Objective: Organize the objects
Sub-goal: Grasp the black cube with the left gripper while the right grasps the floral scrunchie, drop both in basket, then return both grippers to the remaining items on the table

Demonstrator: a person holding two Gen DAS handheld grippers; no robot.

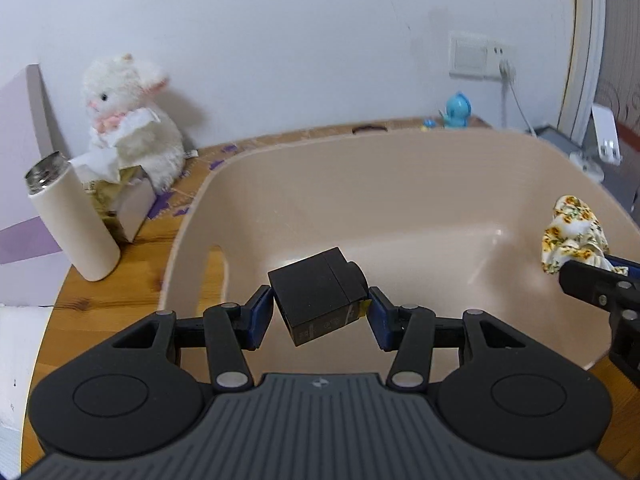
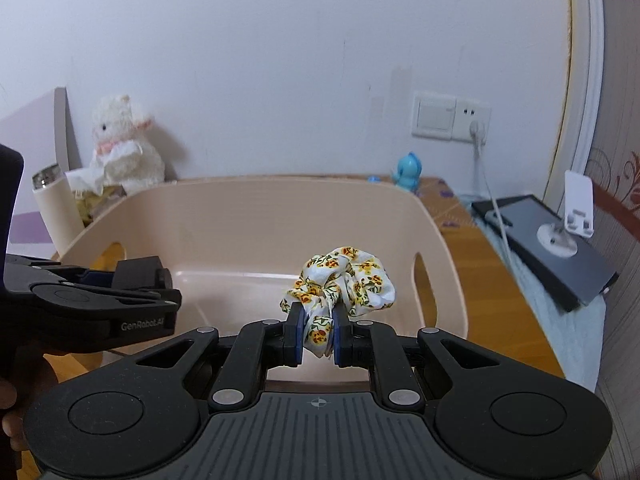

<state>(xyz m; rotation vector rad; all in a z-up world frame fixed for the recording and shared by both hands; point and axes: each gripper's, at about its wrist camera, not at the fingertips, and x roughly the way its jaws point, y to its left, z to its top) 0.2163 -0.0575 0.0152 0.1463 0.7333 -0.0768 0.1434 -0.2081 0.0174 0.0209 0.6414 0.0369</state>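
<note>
A beige plastic basket (image 1: 400, 168) (image 2: 248, 208) stands on the wooden table. My left gripper (image 1: 320, 314) is shut on a black box (image 1: 320, 294) and holds it above the basket's near left part; the box also shows in the right wrist view (image 2: 138, 272). My right gripper (image 2: 317, 334) is shut on a floral fabric scrunchie (image 2: 344, 280) and holds it over the basket's near right part. The scrunchie shows at the right edge of the left wrist view (image 1: 572, 236).
A white plush rabbit (image 1: 128, 120), a tissue box (image 1: 128, 196) and a cream bottle (image 1: 72, 216) stand left of the basket. A blue toy (image 1: 458, 110) stands by the back wall. A dark tablet (image 2: 548, 248) with a white stand (image 2: 568, 216) lies at right.
</note>
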